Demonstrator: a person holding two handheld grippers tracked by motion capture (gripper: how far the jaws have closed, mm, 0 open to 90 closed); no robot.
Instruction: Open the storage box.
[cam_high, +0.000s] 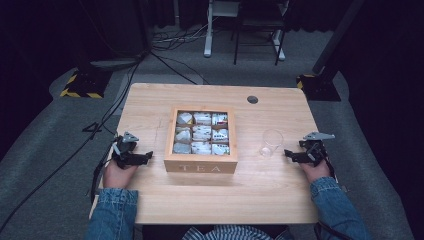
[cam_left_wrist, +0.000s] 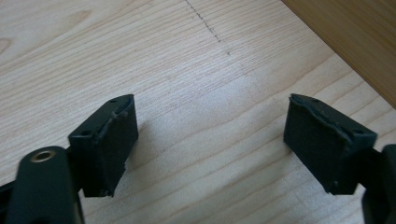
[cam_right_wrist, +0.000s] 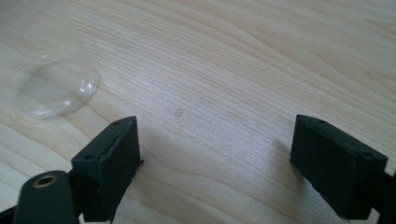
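Left gripper (cam_high: 146, 156) and right gripper (cam_high: 289, 154) rest wide open, empty. Tea box (cam_high: 201, 140) sits at twelve o'clock; approach its bags from above, I'd judge

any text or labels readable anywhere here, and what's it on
"TEA": on the front wall of the wooden box.
Tea bag packets in the box's compartments: printing too small and blurred to read.
Clear glass, table, both grippers: no text seen.

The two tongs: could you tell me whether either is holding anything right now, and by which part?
Nothing is held. The left tongs and the right tongs are both open over bare table, with the glass and the tea box untouched.
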